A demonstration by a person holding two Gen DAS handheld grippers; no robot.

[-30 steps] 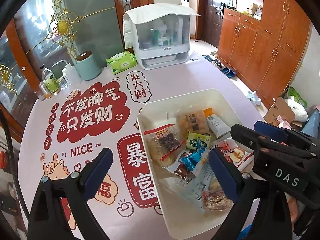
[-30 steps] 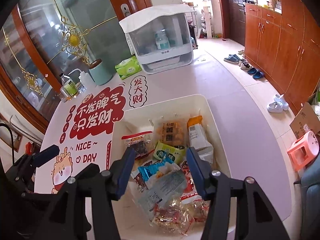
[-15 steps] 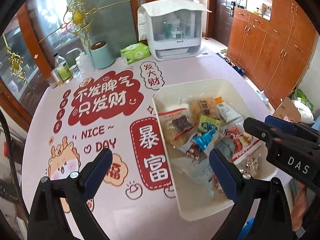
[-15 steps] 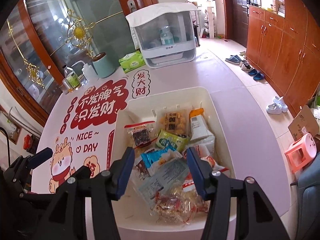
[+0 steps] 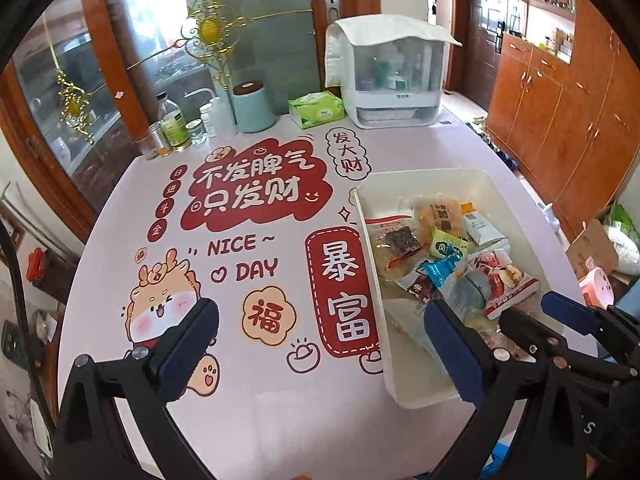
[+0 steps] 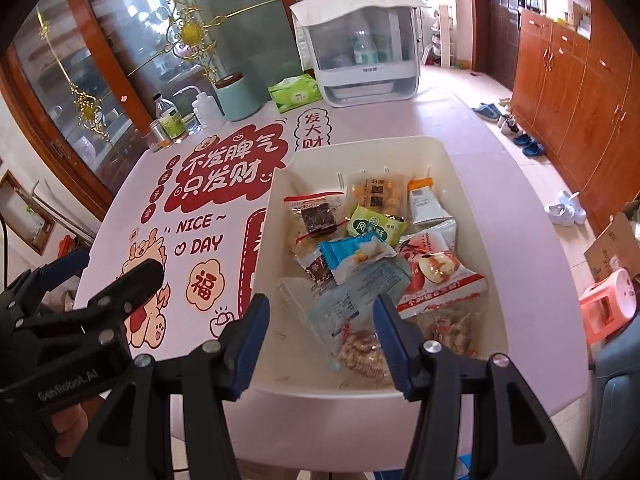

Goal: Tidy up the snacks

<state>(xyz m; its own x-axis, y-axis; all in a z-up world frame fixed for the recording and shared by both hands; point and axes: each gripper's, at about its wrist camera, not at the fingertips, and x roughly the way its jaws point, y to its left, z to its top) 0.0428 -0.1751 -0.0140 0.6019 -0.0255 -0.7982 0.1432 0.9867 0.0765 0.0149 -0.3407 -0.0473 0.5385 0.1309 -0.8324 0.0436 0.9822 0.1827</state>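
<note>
A home: wooden cupboards (image 6: 576, 92), shoes (image 6: 520, 132) on the floor.

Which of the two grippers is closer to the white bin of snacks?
The right. The right gripper hangs open over the near rim of the white snack bin, while the left gripper hangs open over the tablecloth beside it.

black hand-held gripper (image 6: 320, 340) frames, blue finger pads (image 6: 250, 344), silver screws, white "genrobot.ai" lettering
</note>
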